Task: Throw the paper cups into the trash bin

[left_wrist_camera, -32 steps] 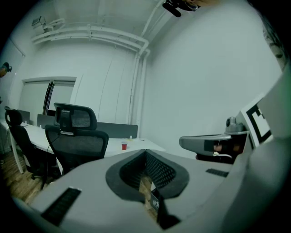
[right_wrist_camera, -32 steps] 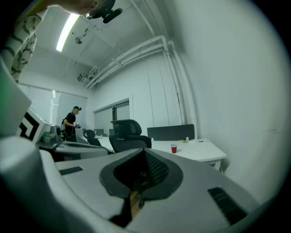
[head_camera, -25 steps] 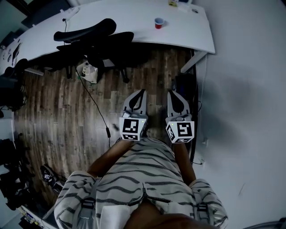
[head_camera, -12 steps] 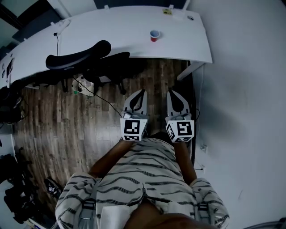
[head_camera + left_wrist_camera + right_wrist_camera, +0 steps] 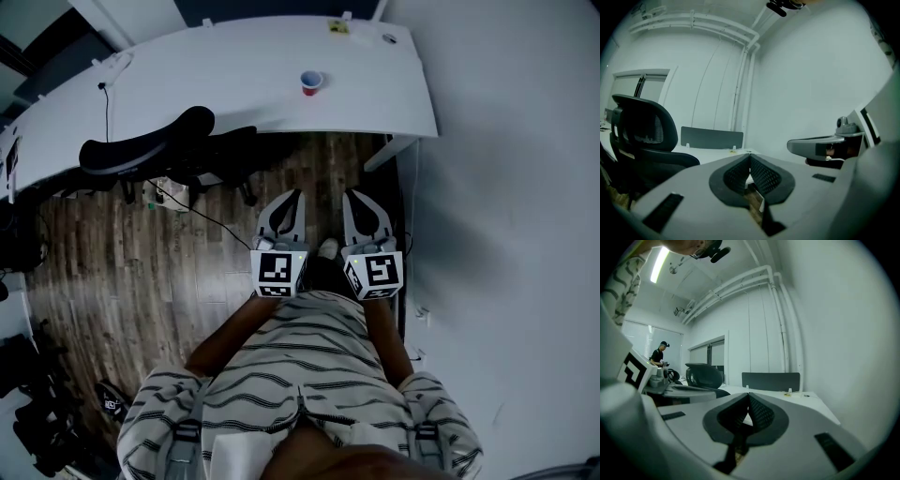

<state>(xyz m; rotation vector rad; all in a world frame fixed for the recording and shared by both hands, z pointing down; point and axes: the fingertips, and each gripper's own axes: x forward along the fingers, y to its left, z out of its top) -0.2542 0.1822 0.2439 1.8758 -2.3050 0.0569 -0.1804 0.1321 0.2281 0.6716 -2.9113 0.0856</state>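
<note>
At twelve o'clock we see a red cup (image 5: 311, 82) on a white desk (image 5: 216, 86). The chair (image 5: 142, 152) at ten o'clock is black. The floor (image 5: 103, 253) shows brown wood planks. Our shirt (image 5: 300, 361) is white with thin dark stripes. The left gripper (image 5: 295, 193) and right gripper (image 5: 348, 193) are grey, with black-and-white square markers.

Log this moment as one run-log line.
left gripper: shut, empty | right gripper: shut, empty | paper cup: upright on white desk, untouched | trash bin: not in view | stage: cup not yet picked up
</note>
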